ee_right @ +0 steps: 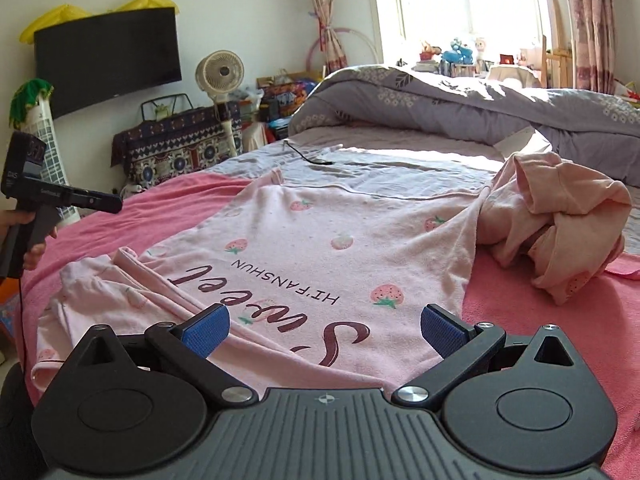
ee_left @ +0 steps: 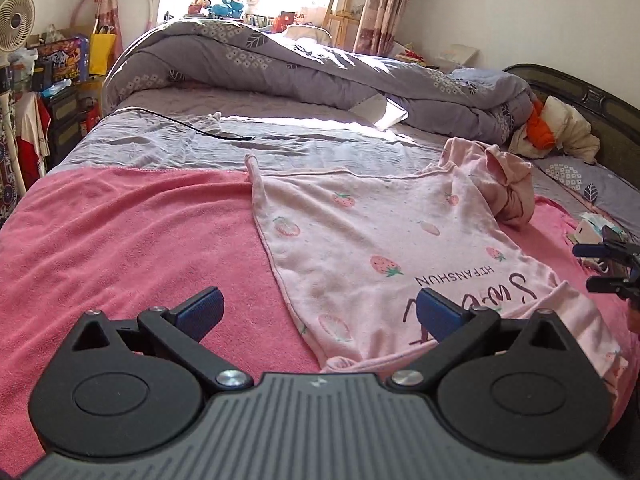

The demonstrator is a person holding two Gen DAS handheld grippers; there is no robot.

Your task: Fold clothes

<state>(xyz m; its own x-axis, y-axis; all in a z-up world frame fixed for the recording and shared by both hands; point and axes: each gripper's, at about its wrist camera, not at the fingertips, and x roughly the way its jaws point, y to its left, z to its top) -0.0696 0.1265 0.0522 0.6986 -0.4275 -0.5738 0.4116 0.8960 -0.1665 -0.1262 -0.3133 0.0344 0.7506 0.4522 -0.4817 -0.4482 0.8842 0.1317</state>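
A pale pink shirt with strawberry prints and dark lettering lies spread on a pink towel on the bed; it also shows in the right wrist view. One sleeve is bunched in a lump at its far right. My left gripper is open and empty, over the shirt's near left edge. My right gripper is open and empty, just above the shirt's lettered near edge. The left gripper also shows at the left of the right wrist view.
A rumpled grey duvet lies across the far side of the bed. A black cable lies on the grey sheet. Piled clothes sit by the dark headboard. Boxes and a fan stand left of the bed.
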